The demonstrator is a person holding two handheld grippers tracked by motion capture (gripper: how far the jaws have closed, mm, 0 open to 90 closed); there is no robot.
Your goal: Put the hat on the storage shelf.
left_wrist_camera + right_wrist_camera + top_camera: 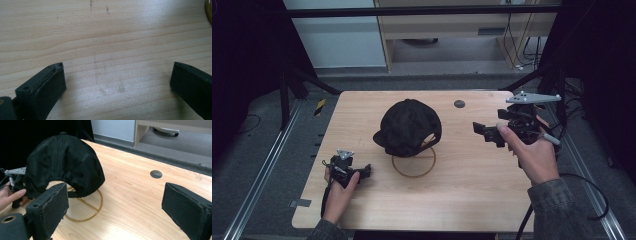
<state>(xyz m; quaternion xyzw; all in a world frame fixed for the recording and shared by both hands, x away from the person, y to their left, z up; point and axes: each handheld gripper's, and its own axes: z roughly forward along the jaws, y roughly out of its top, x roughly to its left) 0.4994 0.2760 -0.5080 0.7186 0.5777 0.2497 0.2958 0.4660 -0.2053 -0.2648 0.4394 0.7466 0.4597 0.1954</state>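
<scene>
Wooden table (pixel 472 200): black cap (pixel 408 126) hangs on wire stand (pixel 414 164). Right gripper (pixel 486 131), jaws wide and empty, approaches; cap ahead of fingers. Left gripper (pixel 362 171) open, idle. Next: close on crown.

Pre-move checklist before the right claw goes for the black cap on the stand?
1. Right claw open, nothing between the jaws: ok.
2. Black cap sits on the gold wire stand, apart from the right claw: ok.
3. Table bare between the right claw and cap: ok.
4. Left claw open, low over bare wood, off the cap: ok.
5. Stand fixed to the table: cannot tell.
6. Cables clear of the stand: ok.
</scene>
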